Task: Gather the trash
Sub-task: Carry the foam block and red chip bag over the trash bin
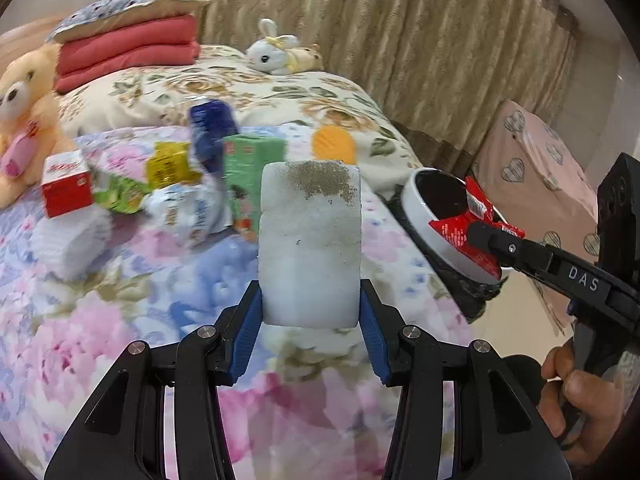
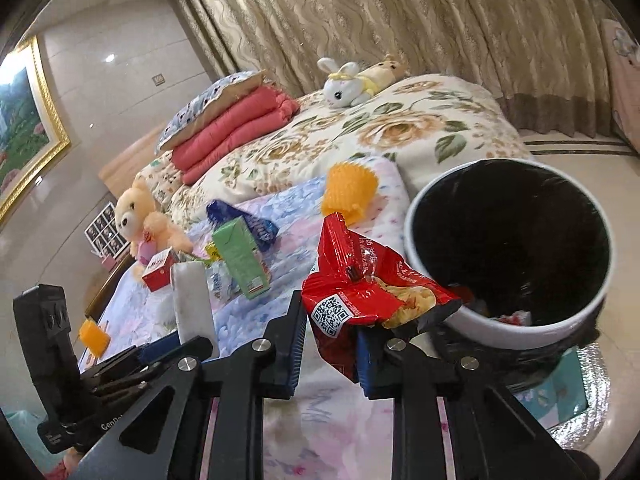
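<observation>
My left gripper (image 1: 310,308) is shut on a white foam block (image 1: 310,240) with a dirty patch on top, held upright above the floral bed cover; the block also shows in the right wrist view (image 2: 192,304). My right gripper (image 2: 330,350) is shut on a red snack wrapper (image 2: 360,280) with a QR code, held at the rim of the white trash bin (image 2: 520,328) with a black liner. In the left wrist view the right gripper (image 1: 480,236) holds the wrapper (image 1: 460,228) over the bin (image 1: 416,208) at the bed's right edge.
More litter lies on the bed: a red box (image 1: 66,188), a yellow packet (image 1: 168,166), a green carton (image 1: 248,176), a blue wrapper (image 1: 210,128), a white bag (image 1: 188,212), an orange brush (image 1: 334,144). Plush toys (image 1: 24,120), folded red quilt (image 1: 128,52).
</observation>
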